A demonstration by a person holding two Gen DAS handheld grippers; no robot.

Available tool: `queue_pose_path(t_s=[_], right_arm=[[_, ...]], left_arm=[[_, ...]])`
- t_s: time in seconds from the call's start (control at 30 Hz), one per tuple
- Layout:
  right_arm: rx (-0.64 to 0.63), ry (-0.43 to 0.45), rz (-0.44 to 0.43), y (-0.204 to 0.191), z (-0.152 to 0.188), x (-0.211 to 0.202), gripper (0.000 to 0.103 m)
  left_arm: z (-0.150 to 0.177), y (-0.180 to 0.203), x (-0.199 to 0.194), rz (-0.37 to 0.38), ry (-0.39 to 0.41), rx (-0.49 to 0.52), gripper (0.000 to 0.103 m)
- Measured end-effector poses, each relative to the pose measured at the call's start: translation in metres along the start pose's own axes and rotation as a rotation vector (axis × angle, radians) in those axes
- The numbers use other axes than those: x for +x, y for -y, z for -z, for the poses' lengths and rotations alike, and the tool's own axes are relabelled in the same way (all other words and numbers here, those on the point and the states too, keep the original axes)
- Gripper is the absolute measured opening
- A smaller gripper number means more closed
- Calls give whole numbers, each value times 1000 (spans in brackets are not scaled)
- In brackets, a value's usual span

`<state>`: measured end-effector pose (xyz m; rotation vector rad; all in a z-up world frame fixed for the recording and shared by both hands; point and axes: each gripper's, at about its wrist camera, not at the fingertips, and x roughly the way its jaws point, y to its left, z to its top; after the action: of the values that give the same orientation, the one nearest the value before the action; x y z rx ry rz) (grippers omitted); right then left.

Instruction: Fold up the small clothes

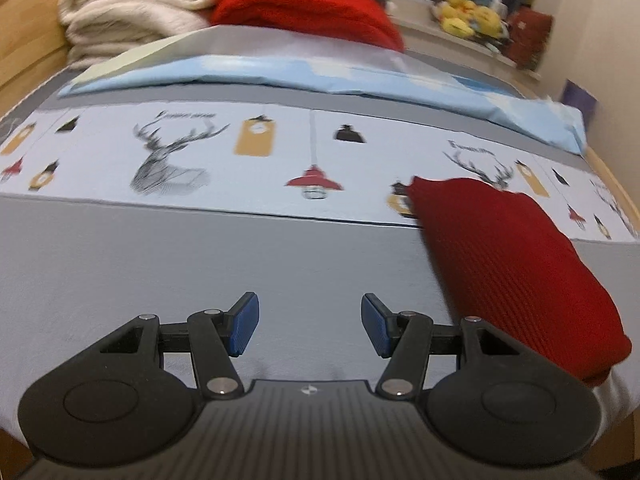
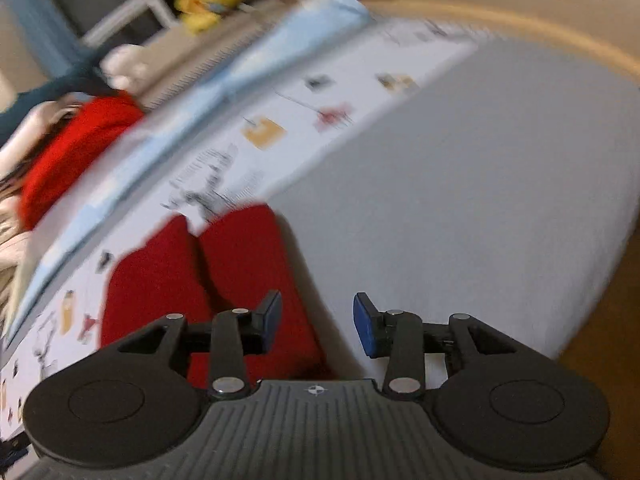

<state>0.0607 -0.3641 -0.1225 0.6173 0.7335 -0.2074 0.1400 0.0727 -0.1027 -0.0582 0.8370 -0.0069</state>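
Observation:
A folded dark red knitted garment lies on the grey bed sheet, at the right in the left wrist view. My left gripper hangs open over bare sheet to the left of it, with nothing between its blue pads. In the tilted, blurred right wrist view the same red garment lies folded in two under and to the left of my right gripper. Those jaws stand apart with nothing between them; the left pad is over the garment's edge.
A printed band with deer and lamps crosses the bed. Behind it lie a light blue folded sheet, a bright red blanket and a cream blanket. Yellow soft toys sit on a far ledge. The wooden bed frame borders the mattress.

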Motion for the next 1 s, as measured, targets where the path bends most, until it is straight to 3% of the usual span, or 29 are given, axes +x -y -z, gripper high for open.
queue_pose_path(t_s=[0.1, 0.17, 0.3, 0.33, 0.4, 0.47, 0.7, 0.83, 0.93, 1.0], right_arm=[[-142, -45, -110, -18, -22, 20, 49], [-226, -130, -168, -32, -23, 43, 67], [-245, -292, -210, -39, 0, 84, 68], [-225, -343, -187, -40, 3, 93, 66], [-205, -330, -192, -40, 3, 91, 58], [-202, -325, -239, -35, 3, 83, 26], [-163, -222, -448, -26, -12, 41, 17], [-246, -279, -387, -18, -6, 36, 16], [-328, -400, -223, -10, 13, 60, 12], [-320, -460, -202, -8, 19, 73, 9]], left_arm=[[2, 13, 2, 0, -4, 39, 62], [2, 18, 3, 1, -3, 59, 62], [-2, 23, 1, 46, 5, 58, 62], [-4, 25, 2, 72, 3, 46, 62], [-6, 32, 6, 131, -16, 26, 62], [-7, 43, 8, 189, -26, 9, 62], [3, 105, 16, 420, -69, 54, 63], [19, 133, 38, 416, -153, 97, 63], [45, 154, 72, 296, -338, 237, 64], [54, 157, 81, 258, -373, 260, 64]])
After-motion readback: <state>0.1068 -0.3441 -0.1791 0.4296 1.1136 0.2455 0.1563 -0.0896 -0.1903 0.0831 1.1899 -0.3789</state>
